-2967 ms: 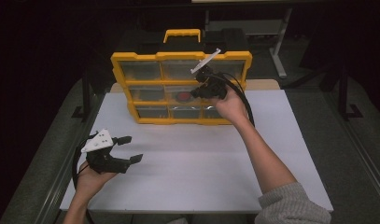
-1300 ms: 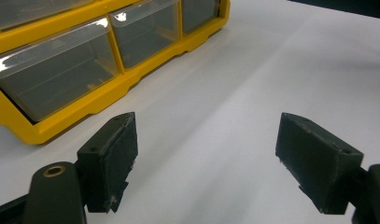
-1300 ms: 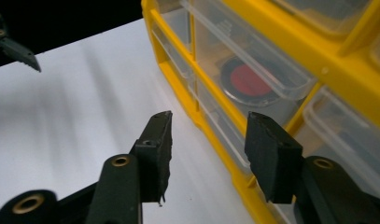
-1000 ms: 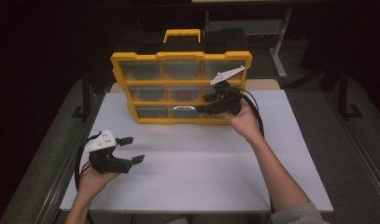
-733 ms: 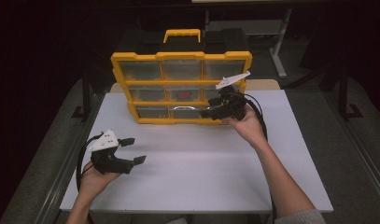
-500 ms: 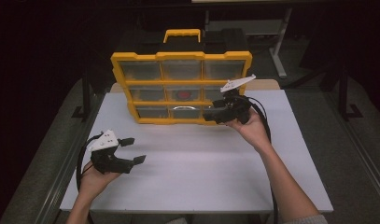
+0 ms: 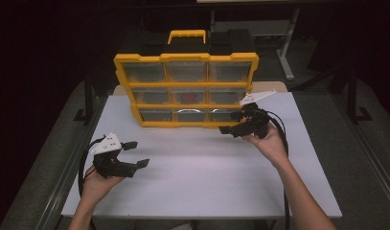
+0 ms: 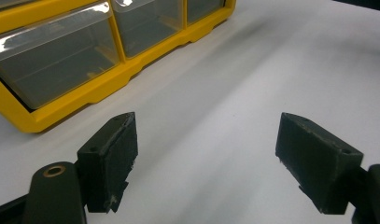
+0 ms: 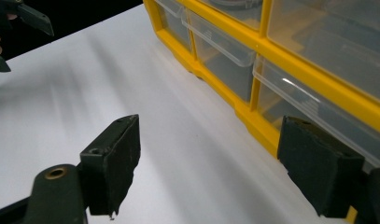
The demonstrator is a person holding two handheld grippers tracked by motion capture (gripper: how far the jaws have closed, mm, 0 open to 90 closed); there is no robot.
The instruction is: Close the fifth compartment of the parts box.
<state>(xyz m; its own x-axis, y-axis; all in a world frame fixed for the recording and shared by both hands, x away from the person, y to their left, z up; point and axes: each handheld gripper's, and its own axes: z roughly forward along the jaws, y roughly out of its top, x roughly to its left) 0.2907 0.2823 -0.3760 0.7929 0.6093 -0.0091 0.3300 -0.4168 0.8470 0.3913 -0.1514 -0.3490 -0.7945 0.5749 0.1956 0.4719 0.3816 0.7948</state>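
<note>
High view: the right gripper [image 7: 233,125] has pulled back from the organiser [image 7: 185,91] at the worktop's [image 7: 207,167] far edge, its fingers just opened, nothing between them. The drawers look shut, so that step seems finished. The left gripper [image 7: 135,154] waits near the left edge, fingers apart.

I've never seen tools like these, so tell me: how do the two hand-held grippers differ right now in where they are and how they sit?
The right gripper sits close beside the yellow drawer organizer, near its bottom-right drawers; the left gripper sits well apart from it, nearer the table's front-left. The right gripper's grey plate tilts up toward the organizer; the left's lies flatter. The right's jaws have just been opening. Both are open with nothing between the jaws.
</note>
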